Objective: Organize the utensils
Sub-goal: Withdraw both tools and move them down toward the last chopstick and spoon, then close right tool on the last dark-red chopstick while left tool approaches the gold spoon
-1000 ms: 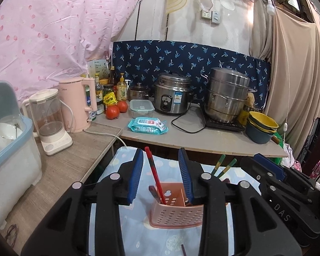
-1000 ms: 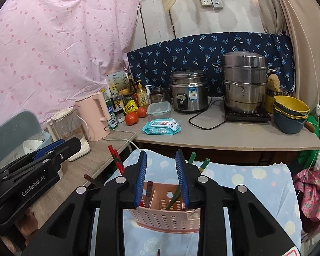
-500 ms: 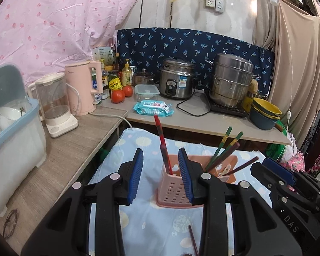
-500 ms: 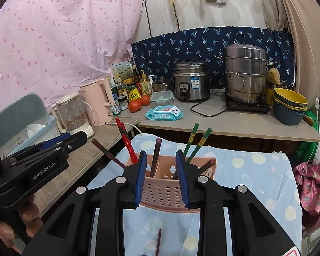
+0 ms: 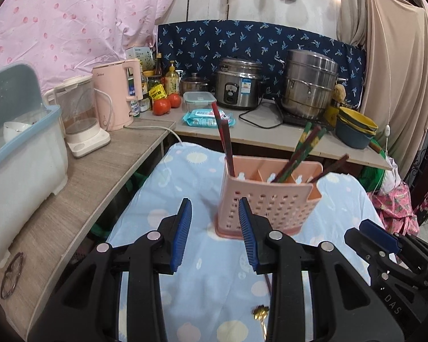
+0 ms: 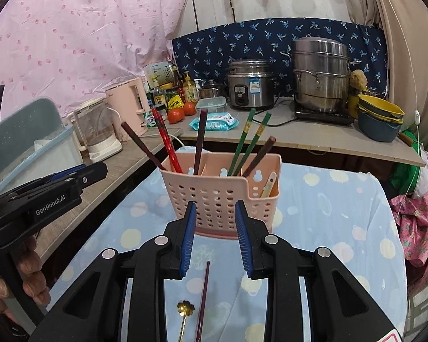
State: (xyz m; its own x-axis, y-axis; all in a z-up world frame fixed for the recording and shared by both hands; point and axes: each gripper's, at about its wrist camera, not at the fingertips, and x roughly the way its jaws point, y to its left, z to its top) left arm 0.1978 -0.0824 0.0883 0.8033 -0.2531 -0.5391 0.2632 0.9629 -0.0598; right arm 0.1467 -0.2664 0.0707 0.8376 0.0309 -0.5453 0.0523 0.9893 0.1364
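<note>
A pink perforated utensil basket (image 6: 222, 193) stands on the blue cloth-covered table (image 6: 328, 228), also in the left wrist view (image 5: 268, 208). It holds red chopsticks (image 6: 167, 142), green chopsticks (image 6: 246, 139), dark brown chopsticks (image 6: 199, 139) and a pale spoon (image 6: 268, 185). A dark chopstick (image 6: 203, 293) and a gold flower-headed spoon (image 6: 185, 313) lie on the cloth under my right gripper (image 6: 215, 236). Both grippers are open and empty, just in front of the basket; my left gripper (image 5: 215, 233) is at its left corner.
A wooden counter on the left carries a blue-and-white dish rack (image 5: 20, 154), a glass kettle (image 5: 80, 119) and a pink kettle (image 5: 114, 97). The back counter holds tomatoes (image 5: 165, 104), a rice cooker (image 5: 239, 85), a steamer pot (image 5: 311, 85) and stacked bowls (image 5: 356, 128).
Both grippers have pulled back and up from the basket, which now stands farther ahead. The loose chopstick and gold spoon on the cloth have come into view.
</note>
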